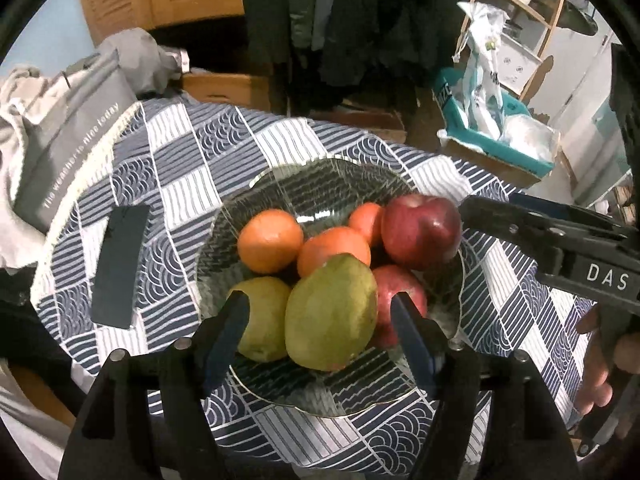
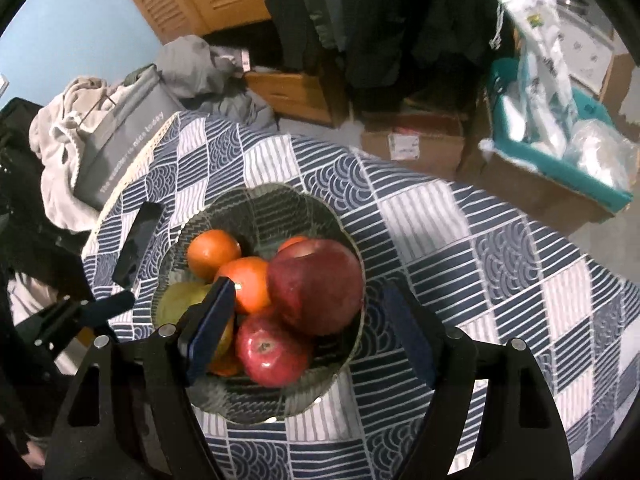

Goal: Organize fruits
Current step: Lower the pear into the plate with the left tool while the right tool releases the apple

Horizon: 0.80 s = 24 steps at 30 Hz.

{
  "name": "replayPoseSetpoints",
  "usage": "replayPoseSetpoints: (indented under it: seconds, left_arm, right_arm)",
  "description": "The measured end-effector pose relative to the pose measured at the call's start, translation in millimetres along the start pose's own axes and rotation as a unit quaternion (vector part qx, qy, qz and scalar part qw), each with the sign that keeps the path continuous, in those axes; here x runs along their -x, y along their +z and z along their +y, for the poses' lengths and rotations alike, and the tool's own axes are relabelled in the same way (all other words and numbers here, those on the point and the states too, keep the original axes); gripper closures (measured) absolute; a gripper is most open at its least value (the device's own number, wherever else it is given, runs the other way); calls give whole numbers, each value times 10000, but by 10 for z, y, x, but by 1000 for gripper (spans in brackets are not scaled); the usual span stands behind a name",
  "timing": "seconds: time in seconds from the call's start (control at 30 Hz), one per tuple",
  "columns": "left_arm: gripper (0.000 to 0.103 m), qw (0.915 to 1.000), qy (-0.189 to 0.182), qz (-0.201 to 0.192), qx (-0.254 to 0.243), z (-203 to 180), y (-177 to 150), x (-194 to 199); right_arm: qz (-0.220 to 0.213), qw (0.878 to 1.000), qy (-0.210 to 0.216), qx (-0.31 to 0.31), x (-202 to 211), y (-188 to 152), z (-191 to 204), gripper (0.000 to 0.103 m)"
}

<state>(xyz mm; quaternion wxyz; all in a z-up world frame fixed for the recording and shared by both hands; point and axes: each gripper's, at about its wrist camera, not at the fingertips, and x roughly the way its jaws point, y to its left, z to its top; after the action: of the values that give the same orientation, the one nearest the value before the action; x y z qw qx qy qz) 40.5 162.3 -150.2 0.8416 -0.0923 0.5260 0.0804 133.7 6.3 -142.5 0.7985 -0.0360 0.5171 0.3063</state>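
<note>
Glass, ribbed and dark-tinted, is forming the bowl (image 1: 280,184) that is sitting on the table (image 1: 180,152), which is wearing a blue-and-white patterned cloth. Inside it the fruits are lying heaped together: a large green pear (image 1: 331,312) at the near side, a second green pear (image 1: 264,320) touching it on its left, three oranges behind them (image 1: 270,240) (image 1: 334,246) (image 1: 366,218), and two red apples, the bigger red apple (image 1: 420,232) sitting above the smaller red apple (image 1: 400,300).

In the left wrist view the left gripper (image 1: 320,320) is hanging over the near rim with its fingers (image 1: 412,340) standing spread; the large green pear is showing between them, but the pads are not pressing on it. One finger is lying in front of the second pear, the other in front of the smaller apple.

In the right wrist view the right gripper (image 2: 308,328) is also holding its fingers (image 2: 208,328) apart, gripping nothing. The bigger red apple (image 2: 316,288) and the smaller one (image 2: 272,352) are appearing in the gap, below the tips; the left finger is covering part of a pear (image 2: 180,300), and the right finger is hanging over the cloth just outside the bowl.

A dark phone (image 1: 120,268) is lying flat on the cloth to the left of the bowl.
</note>
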Motion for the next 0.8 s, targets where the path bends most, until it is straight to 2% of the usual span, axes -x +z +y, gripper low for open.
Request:
replayPoseSetpoints:
  seconds: [0.33, 0.53, 0.8]
  left_arm:
    - [27, 9989, -37, -428, -159, -139, 29, 459]
    - [25, 9976, -154, -635, -220, -237, 10, 749]
    - [21, 9944, -99, -976, -405, -404, -30, 1112]
  right_arm:
    - [-460, 9980, -429, 82, 568, -43, 27, 25]
    - [-765, 9943, -727, 170, 963, -168, 58, 25]
    - [-1167, 9878, -1027, 77, 1446, -334, 33, 25]
